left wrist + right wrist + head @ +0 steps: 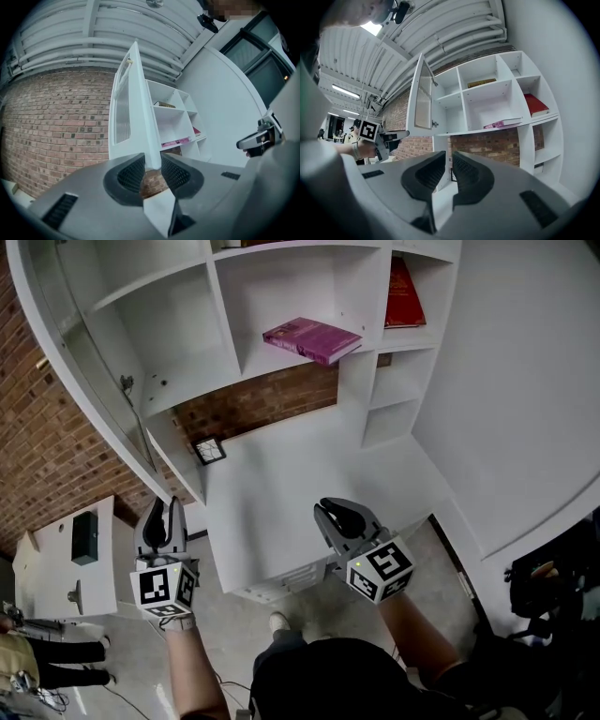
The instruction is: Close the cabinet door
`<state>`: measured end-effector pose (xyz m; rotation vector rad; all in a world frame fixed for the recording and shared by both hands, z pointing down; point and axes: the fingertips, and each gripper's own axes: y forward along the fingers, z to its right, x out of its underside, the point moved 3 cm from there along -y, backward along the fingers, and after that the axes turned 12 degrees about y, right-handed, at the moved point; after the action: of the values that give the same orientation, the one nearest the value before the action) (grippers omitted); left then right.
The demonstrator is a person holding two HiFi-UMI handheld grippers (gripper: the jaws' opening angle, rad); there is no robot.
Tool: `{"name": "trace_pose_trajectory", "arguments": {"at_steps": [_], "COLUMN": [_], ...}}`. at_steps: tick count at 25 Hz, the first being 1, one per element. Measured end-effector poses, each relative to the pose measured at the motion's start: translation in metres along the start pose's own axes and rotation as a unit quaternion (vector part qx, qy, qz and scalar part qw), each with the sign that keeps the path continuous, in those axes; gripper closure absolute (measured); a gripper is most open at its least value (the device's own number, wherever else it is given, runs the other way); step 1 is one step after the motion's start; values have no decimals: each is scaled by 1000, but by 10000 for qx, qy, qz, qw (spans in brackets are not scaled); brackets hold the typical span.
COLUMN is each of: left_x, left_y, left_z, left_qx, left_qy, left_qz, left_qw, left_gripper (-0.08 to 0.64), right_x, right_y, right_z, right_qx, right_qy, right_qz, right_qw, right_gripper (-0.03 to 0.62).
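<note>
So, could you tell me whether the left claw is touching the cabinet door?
Cannot tell. The left gripper view shows the edge of the cabinet door between the parted jaws of the left claw, but neither contact nor a gap is plain.

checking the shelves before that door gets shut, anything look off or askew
The cabinet door stands swung wide open. The purple book lies flat but skewed to its shelf, and one corner seems to poke past the front edge. Nothing looks spilled or broken.

No lettering is legible anywhere, not even on the pink book (311, 338).
</note>
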<state>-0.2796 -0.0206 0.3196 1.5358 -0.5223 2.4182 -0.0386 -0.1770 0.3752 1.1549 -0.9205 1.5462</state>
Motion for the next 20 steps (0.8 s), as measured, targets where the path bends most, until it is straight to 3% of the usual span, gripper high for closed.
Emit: {"name": "trace_pose_trajectory", "arguments": {"at_steps": [20], "left_x": [-8], "left_y": [53], "left_z": [46], "left_qx": [756], "left_qy": [250], "left_qz": [492], "left_qw": [9956], "left_gripper": [453], "right_x": [-1], "right_y": [17], "right_z": [23], "right_qx": [397], "right_qy": [-52], "right_qz": [69], "right_qw": [9992], "right_gripper": [541]}}
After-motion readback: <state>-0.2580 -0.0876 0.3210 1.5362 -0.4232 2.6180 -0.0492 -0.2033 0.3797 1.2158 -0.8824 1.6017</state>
